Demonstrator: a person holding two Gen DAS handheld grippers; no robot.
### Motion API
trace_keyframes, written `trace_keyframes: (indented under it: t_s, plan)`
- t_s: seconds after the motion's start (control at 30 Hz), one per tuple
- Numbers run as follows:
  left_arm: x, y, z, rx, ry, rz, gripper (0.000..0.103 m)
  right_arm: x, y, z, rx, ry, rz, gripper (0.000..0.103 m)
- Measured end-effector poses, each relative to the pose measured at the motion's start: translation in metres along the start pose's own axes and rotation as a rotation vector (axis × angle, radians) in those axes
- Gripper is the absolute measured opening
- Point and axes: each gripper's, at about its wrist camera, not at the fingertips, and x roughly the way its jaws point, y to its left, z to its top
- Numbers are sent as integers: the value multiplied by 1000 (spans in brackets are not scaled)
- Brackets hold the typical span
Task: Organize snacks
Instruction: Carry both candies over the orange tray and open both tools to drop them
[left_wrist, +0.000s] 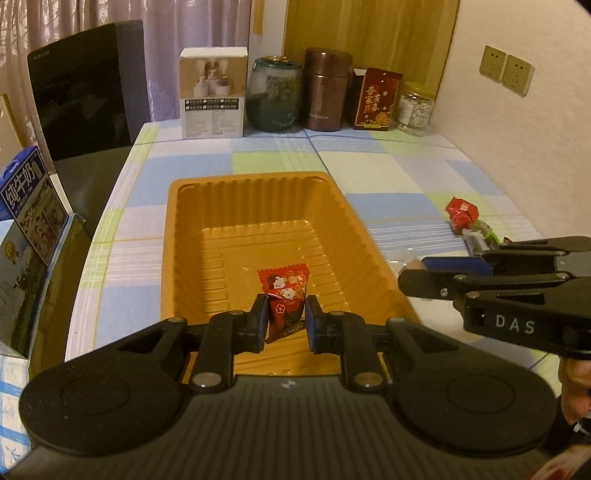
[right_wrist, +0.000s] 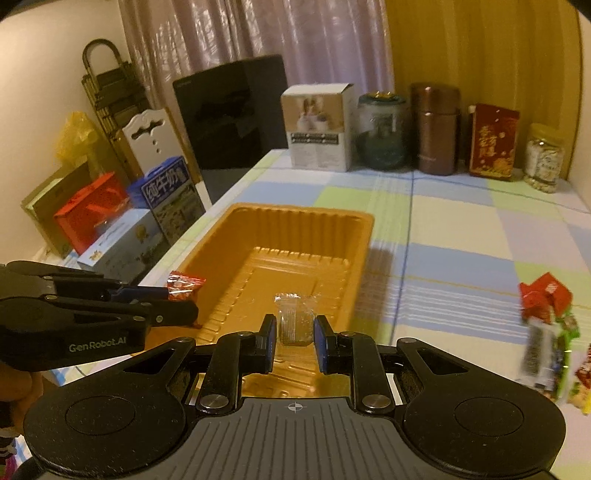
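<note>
An orange plastic tray (left_wrist: 243, 179) (right_wrist: 295, 211) lies on the checked tablecloth, and nothing rests in it. My left gripper (left_wrist: 286, 325) is shut on a red printed candy packet (left_wrist: 284, 295), held above the tray's near end. In the right wrist view that left gripper (right_wrist: 181, 301) comes in from the left with the red packet (right_wrist: 184, 285) over the tray's left rim. My right gripper (right_wrist: 295, 339) is shut on a clear-wrapped candy (right_wrist: 295, 321) above the tray's near end. In the left wrist view the right gripper (left_wrist: 413, 270) shows beside the tray's right rim. A small pile of loose snacks (left_wrist: 466, 218) (right_wrist: 546, 314) lies on the cloth to the right.
Along the table's back stand a white carton (left_wrist: 213, 94), a dark glass jar (left_wrist: 274, 96), a brown canister (left_wrist: 327, 90), a red box (left_wrist: 377, 99) and a clear plastic jar (left_wrist: 415, 109). Milk cartons (left_wrist: 27, 206) stand off the left edge beside a black panel (left_wrist: 86, 92). A wall closes the right side.
</note>
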Motion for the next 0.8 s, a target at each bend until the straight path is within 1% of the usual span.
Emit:
trace_keyframes:
  t_s: [0.03,0.07,0.1,0.23,0.47,0.67,0.8]
  plan:
    - [3,3,0,-9,-5,-2,22,4,0,-1,2,5,1,22]
    - [4,7,-1,-18,-7,-2,32,7,0,-2,5,12,1,22]
    - [6,10,-2,-27,-7,-1,35,10,1,-2,7,16,2,22]
    - [8,21,-7,-38,-3,14,35,17,2,-4,11,32,4,22]
    - [5,28,-15,-37,5,41,36,28,8,-4,17,48,17,22]
    - [4,32,-17,-45,9,42,36,31,13,0,34,35,26,22]
    - [3,33,-18,-47,9,46,37,32,11,4,68,7,74,23]
